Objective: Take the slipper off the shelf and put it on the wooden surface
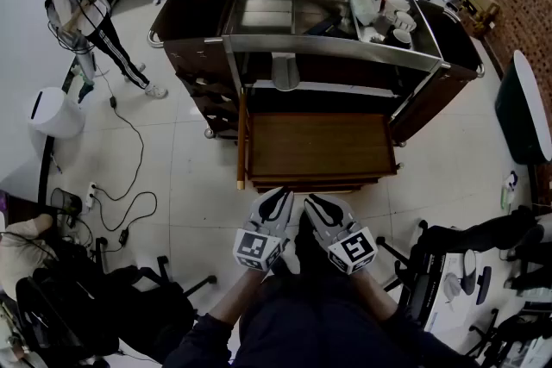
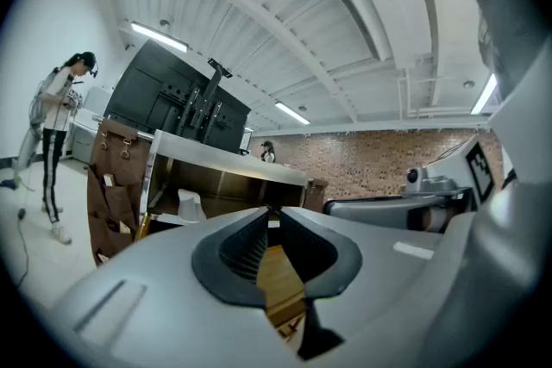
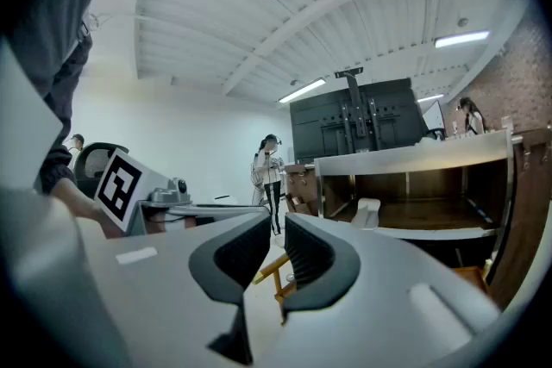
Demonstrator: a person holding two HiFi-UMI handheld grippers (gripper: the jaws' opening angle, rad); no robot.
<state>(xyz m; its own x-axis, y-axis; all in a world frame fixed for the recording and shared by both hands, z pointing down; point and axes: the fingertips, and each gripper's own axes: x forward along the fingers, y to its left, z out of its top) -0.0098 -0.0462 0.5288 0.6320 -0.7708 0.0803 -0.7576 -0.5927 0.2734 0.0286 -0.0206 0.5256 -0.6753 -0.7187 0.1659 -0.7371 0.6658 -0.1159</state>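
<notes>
A white slipper (image 1: 285, 70) lies on the middle shelf of a brown service cart (image 1: 197, 30); it also shows in the left gripper view (image 2: 191, 204) and the right gripper view (image 3: 368, 212). Below it a wooden surface (image 1: 319, 146) juts out toward me. My left gripper (image 1: 278, 201) and right gripper (image 1: 317, 207) hover side by side just in front of that wooden surface, well short of the slipper. The left gripper (image 2: 270, 215) has its jaws together and the right gripper (image 3: 278, 225) shows only a thin slit. Nothing sits between either pair.
Cups and a bag (image 1: 384, 13) stand on the cart's top at the right. A person (image 1: 86, 4) stands at the far left, near a white bin (image 1: 56, 112) and floor cables (image 1: 129, 185). Chairs and stands (image 1: 466, 267) crowd both lower corners.
</notes>
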